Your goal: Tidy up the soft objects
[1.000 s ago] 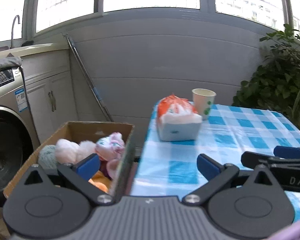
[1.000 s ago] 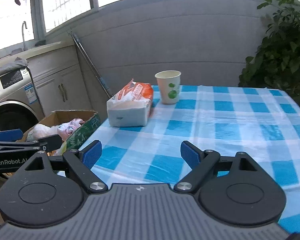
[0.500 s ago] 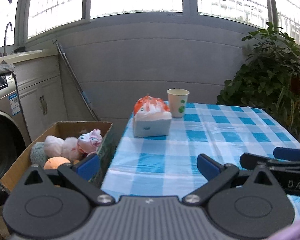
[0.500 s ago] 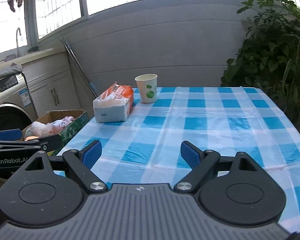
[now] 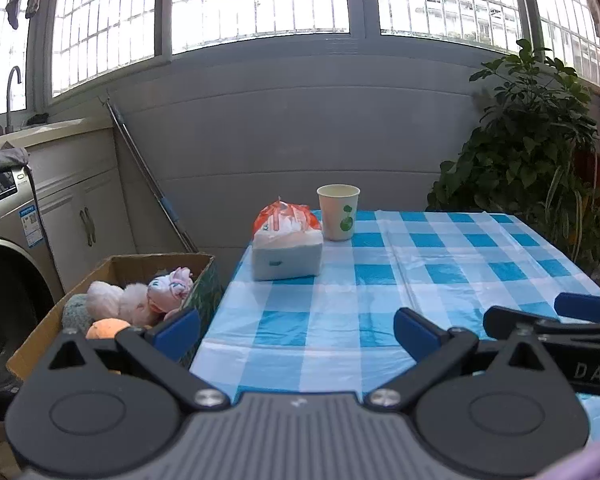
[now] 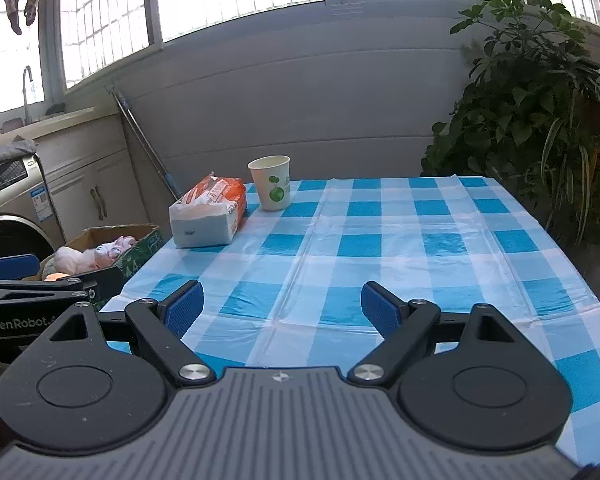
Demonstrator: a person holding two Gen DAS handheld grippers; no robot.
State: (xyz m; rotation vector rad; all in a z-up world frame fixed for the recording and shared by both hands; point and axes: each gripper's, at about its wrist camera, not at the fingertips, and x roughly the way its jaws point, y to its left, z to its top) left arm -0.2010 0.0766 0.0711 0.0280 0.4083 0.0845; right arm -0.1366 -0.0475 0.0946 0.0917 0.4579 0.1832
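The soft toys [image 5: 140,304] sit piled in the cardboard box [image 5: 112,268] beside the table's left edge: a pink plush, fluffy pale ones, a grey one and an orange one. The checked tablecloth [image 5: 440,280] carries only a tissue pack [image 5: 287,254] and a paper cup [image 5: 338,212] at the far end, no toys. Both tools hang low at the near edge, the left gripper [image 5: 296,326] and right gripper [image 6: 282,304] each spread wide and carrying nothing. To me the sorting looks essentially done, unless the tissue pack counts as soft too.
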